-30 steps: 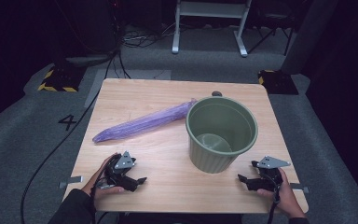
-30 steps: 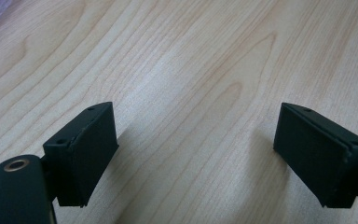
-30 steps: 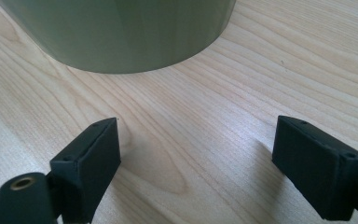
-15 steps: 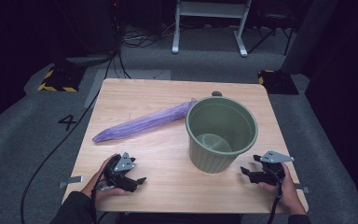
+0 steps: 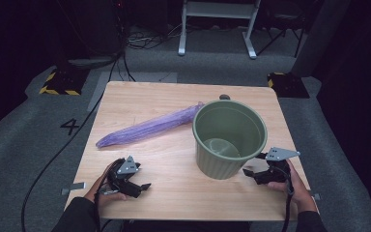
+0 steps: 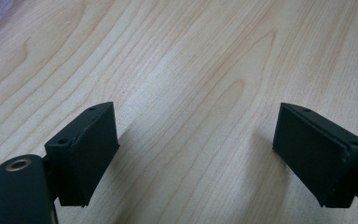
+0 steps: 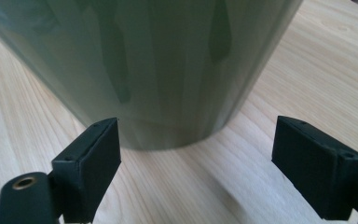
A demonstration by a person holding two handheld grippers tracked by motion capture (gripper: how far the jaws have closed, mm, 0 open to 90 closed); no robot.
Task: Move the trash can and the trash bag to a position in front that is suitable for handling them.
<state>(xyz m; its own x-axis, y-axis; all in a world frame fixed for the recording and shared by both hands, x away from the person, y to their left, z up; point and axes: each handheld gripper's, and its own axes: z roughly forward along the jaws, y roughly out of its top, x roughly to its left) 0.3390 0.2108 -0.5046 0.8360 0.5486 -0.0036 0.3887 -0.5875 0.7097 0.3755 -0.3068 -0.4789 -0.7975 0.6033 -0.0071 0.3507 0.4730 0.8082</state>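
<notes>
A green ribbed bin [image 5: 229, 133] stands upright on the wooden table [image 5: 174, 96], right of the middle; I see its empty inside from above. A long purple rolled bag [image 5: 147, 126] lies slantwise to its left, one end touching the bin's rim. My right gripper [image 5: 249, 171] is open just right of the bin's base, and the bin's wall [image 7: 158, 60] looms close in front of its jaws. My left gripper [image 5: 144, 186] is open near the front left edge, low over bare wood [image 6: 191, 84], nothing between its fingers [image 6: 86, 154].
A small dark object [image 5: 224, 97] lies at the table's far edge behind the bin. Grey carpet surrounds the table, with a cable [image 5: 53, 159] trailing at the left and yellow-black striped blocks [image 5: 58, 82] beyond. A white stand [image 5: 217, 24] is at the back.
My right gripper has moved left, closer to the bin's base. The left gripper has stayed where it was.
</notes>
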